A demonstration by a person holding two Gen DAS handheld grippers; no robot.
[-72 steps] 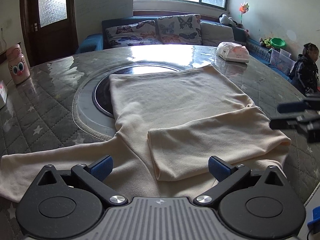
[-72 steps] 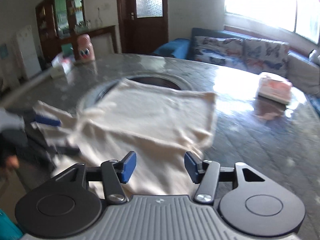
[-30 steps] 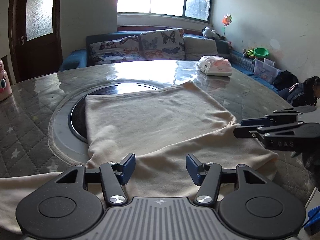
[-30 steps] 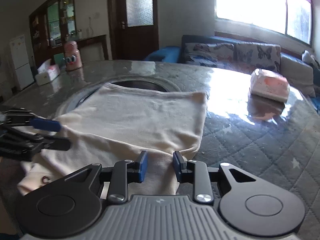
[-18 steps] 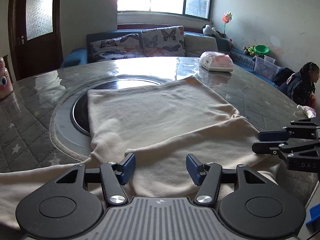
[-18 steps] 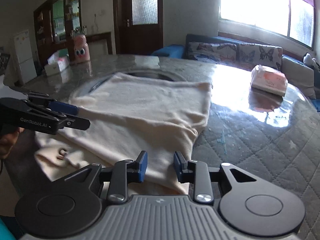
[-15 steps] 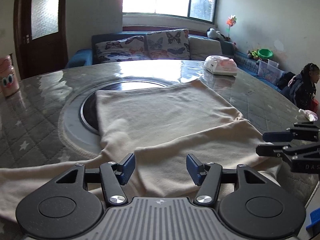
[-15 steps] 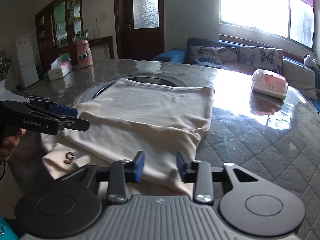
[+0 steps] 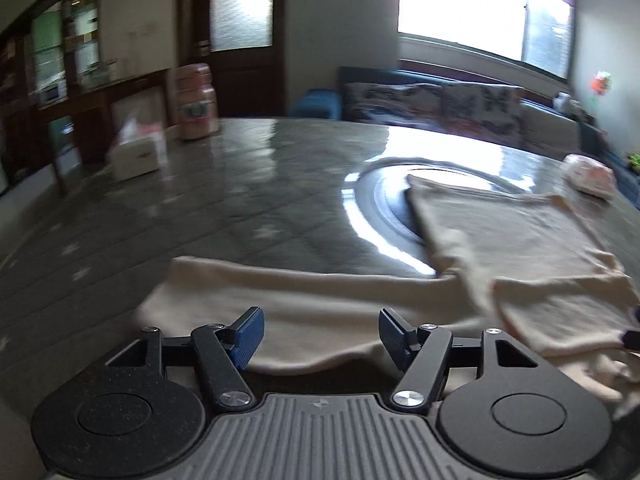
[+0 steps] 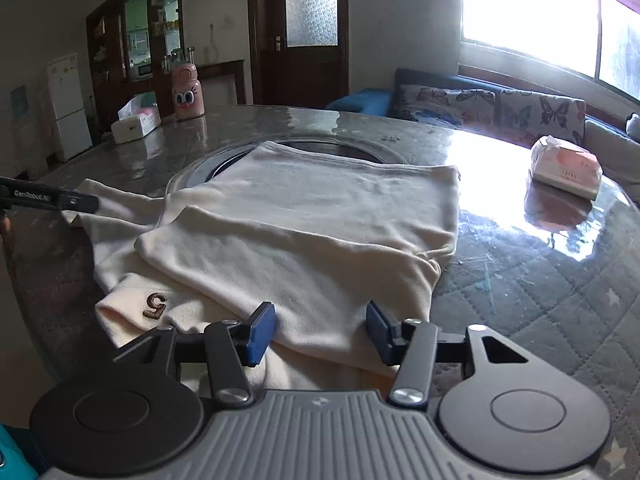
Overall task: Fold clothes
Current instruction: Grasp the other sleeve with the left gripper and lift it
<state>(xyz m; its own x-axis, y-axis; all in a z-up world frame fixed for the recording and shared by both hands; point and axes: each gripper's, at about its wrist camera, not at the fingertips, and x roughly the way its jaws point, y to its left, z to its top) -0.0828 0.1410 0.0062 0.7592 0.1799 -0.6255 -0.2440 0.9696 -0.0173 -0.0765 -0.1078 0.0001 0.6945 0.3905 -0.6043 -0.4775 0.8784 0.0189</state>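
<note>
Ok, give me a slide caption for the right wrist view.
Open right hand-held gripper poised over a cream garment with one sleeve folded across, on the grey table.

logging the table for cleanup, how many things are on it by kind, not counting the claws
cream garment: 1
pink bottle with cartoon eyes: 1
white tissue box: 1
soft tissue pack: 1
total: 4
</note>
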